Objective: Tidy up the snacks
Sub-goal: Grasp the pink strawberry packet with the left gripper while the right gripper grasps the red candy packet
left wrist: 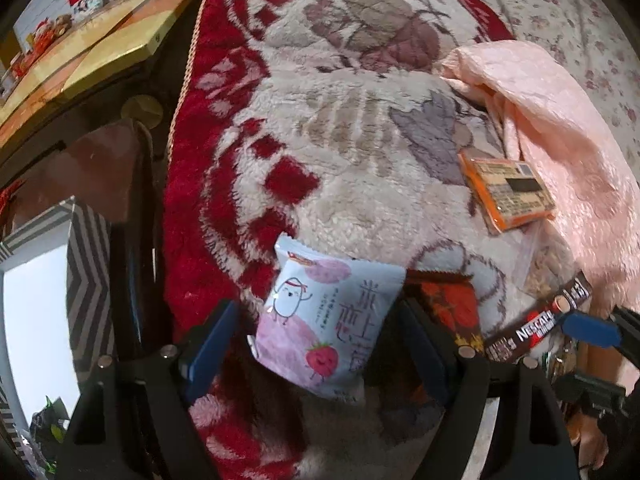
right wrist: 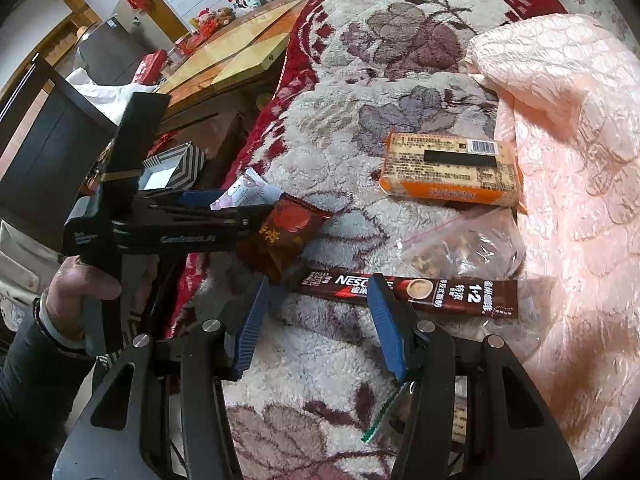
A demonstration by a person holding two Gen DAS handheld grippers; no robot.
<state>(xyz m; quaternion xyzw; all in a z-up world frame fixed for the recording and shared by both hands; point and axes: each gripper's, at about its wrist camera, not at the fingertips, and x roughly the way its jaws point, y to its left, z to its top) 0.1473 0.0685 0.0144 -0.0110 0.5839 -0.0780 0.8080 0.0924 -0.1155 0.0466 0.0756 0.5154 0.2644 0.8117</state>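
Over the fleecy flowered blanket (left wrist: pixel 360 140) the snacks lie scattered. Left tongs (left wrist: pixel 316 340) point steeply down with their blue pads spread wide on either side of a pale blue strawberry packet (left wrist: pixel 320 320), neither pad pressing on it. Just beside it sits a dark red packet (right wrist: pixel 284 236). Right tongs (right wrist: pixel 316 320) hang half open and empty over the near end of the brown Nescafe stick (right wrist: pixel 440 292). Beyond lie a clear zip bag (right wrist: pixel 460 244) and an orange box (right wrist: pixel 448 170), against a pink quilt (right wrist: pixel 580 160).
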